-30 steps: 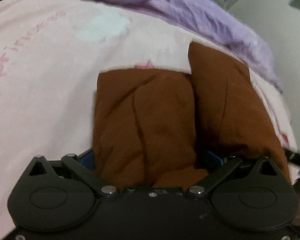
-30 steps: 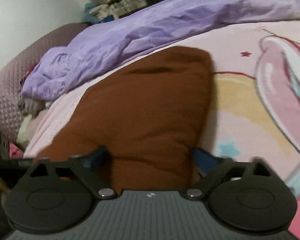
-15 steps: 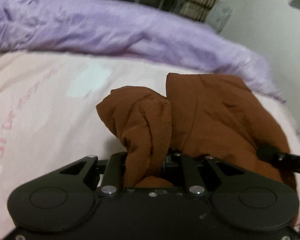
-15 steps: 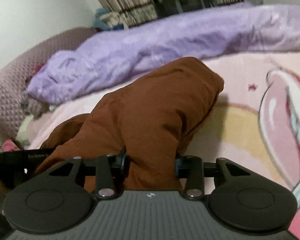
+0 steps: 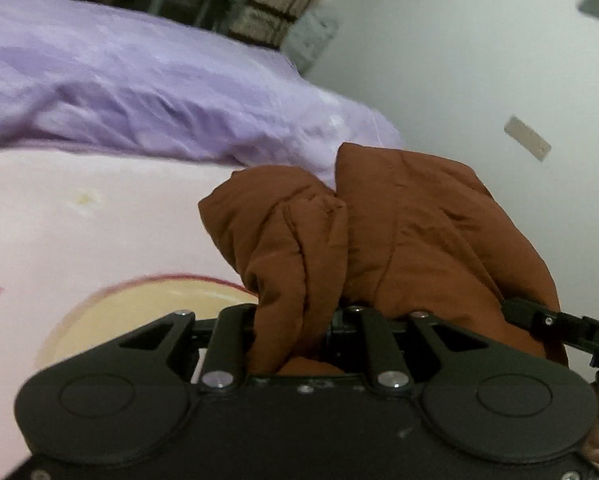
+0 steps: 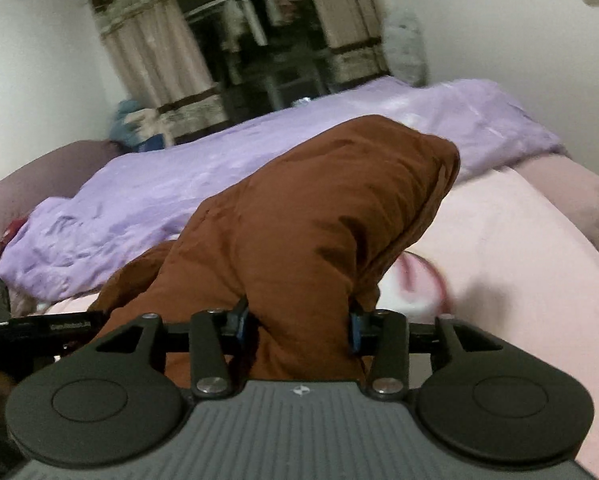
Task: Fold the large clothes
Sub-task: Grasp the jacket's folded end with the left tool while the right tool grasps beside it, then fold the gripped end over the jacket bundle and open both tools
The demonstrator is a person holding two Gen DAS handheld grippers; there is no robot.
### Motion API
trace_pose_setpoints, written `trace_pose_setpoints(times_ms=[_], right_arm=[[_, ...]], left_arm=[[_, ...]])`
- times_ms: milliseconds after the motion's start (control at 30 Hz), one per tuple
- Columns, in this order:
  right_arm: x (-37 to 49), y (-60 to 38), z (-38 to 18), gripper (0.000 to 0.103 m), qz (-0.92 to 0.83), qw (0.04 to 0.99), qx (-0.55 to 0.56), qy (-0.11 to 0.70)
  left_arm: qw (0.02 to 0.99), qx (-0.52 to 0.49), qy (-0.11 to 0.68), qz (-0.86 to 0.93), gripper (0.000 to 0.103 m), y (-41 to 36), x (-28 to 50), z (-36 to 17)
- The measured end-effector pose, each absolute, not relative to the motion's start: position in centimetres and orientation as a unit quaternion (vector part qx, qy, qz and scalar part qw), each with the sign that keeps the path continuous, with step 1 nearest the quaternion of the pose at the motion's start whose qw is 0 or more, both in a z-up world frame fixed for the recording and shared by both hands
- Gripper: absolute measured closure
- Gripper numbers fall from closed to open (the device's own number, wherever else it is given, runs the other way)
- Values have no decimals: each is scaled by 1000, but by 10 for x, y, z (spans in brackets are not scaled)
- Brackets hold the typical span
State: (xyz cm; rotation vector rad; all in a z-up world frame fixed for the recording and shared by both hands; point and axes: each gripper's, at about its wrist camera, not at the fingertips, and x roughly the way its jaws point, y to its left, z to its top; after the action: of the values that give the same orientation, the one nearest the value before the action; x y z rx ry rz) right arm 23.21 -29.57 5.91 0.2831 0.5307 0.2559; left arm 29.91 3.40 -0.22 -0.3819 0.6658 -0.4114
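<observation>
A rust-brown padded garment (image 5: 419,240) hangs bunched above the pink cartoon-print bed sheet (image 5: 79,220). My left gripper (image 5: 291,320) pinches a narrow fold of it, and its jaws are opening slightly with the cloth still pressed between them. In the right wrist view a thick bundle of the same garment (image 6: 319,220) fills my right gripper (image 6: 297,320). Blue pads (image 6: 355,330) press its sides while the jaws open a little. Each view shows a part of the other gripper: the right gripper's finger (image 5: 559,324) and the left gripper's finger (image 6: 39,324).
A crumpled purple duvet (image 6: 159,200) lies across the far side of the bed. Behind it are curtains (image 6: 159,52) and dark shelving (image 6: 267,40). A white wall (image 5: 479,60) borders the bed, and a mauve quilted headboard (image 6: 27,176) stands at the left.
Both grippers went from wide open around the flat garment to closed on it. They then rose, lifting the cloth off the sheet and bringing the room behind into view.
</observation>
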Motion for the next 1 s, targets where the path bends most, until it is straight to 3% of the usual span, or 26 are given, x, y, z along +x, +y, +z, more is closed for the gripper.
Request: trace_pose_setpoints(times_ms=[67, 100, 133, 200, 233, 333, 400, 467, 533, 567, 700, 767, 833, 933, 1000], right_arm=[[243, -319, 34, 46, 124, 939, 164, 277], [251, -328, 19, 43, 119, 933, 177, 289], [259, -335, 2, 37, 111, 928, 188, 303], [277, -347, -32, 19, 87, 914, 206, 338], [285, -350, -44, 14, 72, 904, 213, 363], [281, -350, -33, 14, 69, 902, 203, 375], [255, -344, -7, 20, 20, 931, 156, 328], [220, -332, 16, 34, -34, 959, 123, 254], [190, -316, 22, 58, 1, 971, 120, 208], [181, -304, 18, 60, 26, 969, 125, 212], [201, -269, -50, 61, -18, 945, 109, 307], [200, -266, -75, 61, -42, 945, 121, 302], [181, -257, -54, 61, -54, 952, 104, 284], [153, -252, -31, 60, -51, 961, 105, 250], [153, -259, -44, 58, -53, 955, 107, 272]], left_arm=[[901, -175, 343, -197, 79, 15, 314, -27], [904, -149, 352, -191, 70, 3, 321, -42], [911, -115, 355, -177, 62, -9, 327, -57], [914, -51, 377, -142, 33, -25, 335, -84], [911, -44, 385, -138, 30, -27, 337, -92], [928, -63, 350, -111, 32, -12, 324, -69], [953, -40, 292, -71, 15, -9, 299, -39], [968, -38, 232, -93, 4, -11, 259, -14], [966, -42, 212, -143, 4, -15, 232, -4], [961, -35, 220, -162, 3, -22, 227, -7], [924, 43, 343, -163, 0, -56, 256, -76], [927, -10, 336, -167, 0, -42, 254, -87], [931, -36, 318, -174, 0, -30, 235, -69], [944, -17, 295, -149, 0, -23, 213, -60], [935, 18, 326, -136, 0, -27, 212, -85]])
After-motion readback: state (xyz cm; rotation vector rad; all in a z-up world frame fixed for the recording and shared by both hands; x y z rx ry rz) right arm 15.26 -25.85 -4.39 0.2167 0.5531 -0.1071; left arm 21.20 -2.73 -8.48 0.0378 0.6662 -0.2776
